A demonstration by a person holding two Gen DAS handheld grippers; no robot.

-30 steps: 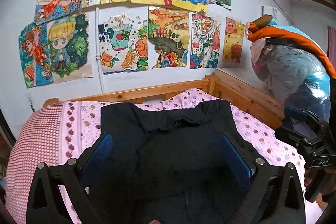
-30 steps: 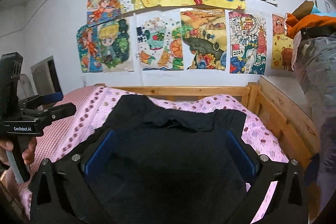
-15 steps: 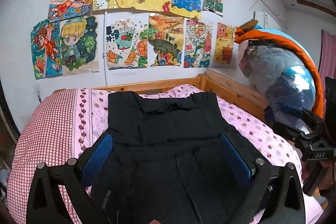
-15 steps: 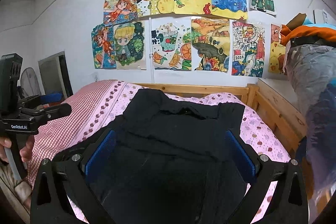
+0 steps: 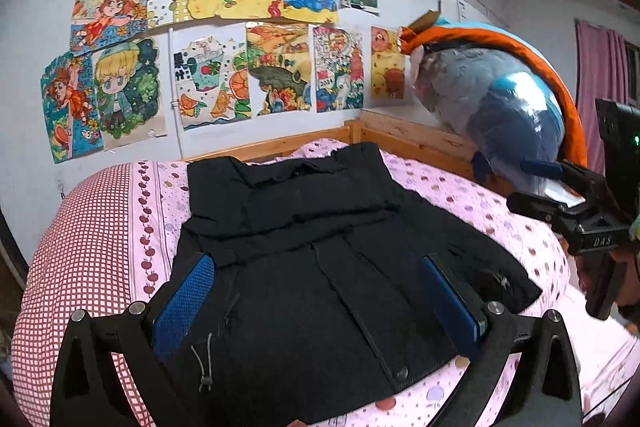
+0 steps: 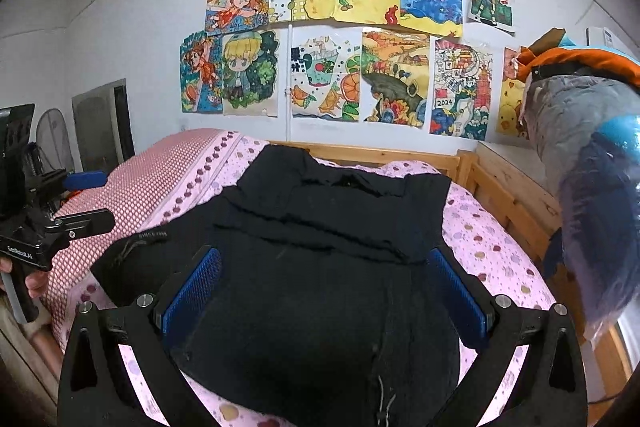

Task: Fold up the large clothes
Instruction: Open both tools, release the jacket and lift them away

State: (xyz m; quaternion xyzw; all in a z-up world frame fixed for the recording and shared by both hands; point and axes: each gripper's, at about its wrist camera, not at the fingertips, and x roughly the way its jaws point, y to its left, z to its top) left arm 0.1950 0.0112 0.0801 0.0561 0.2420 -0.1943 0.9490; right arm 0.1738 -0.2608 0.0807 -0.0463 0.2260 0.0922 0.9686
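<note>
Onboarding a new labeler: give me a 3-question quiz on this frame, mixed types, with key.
1. True or false: the left gripper has its jaws shut on the black jacket.
2. Multiple choice: what does the black jacket lie on?
A. a bare wooden floor
B. the pink dotted bedsheet
C. a green chair
3. Fill in: behind the bed, the white wall carries a group of colourful ______.

Key
1. False. Both the left gripper and the right gripper have their jaws wide open, holding nothing, with the jacket spread flat beyond them.
2. B
3. drawings
</note>
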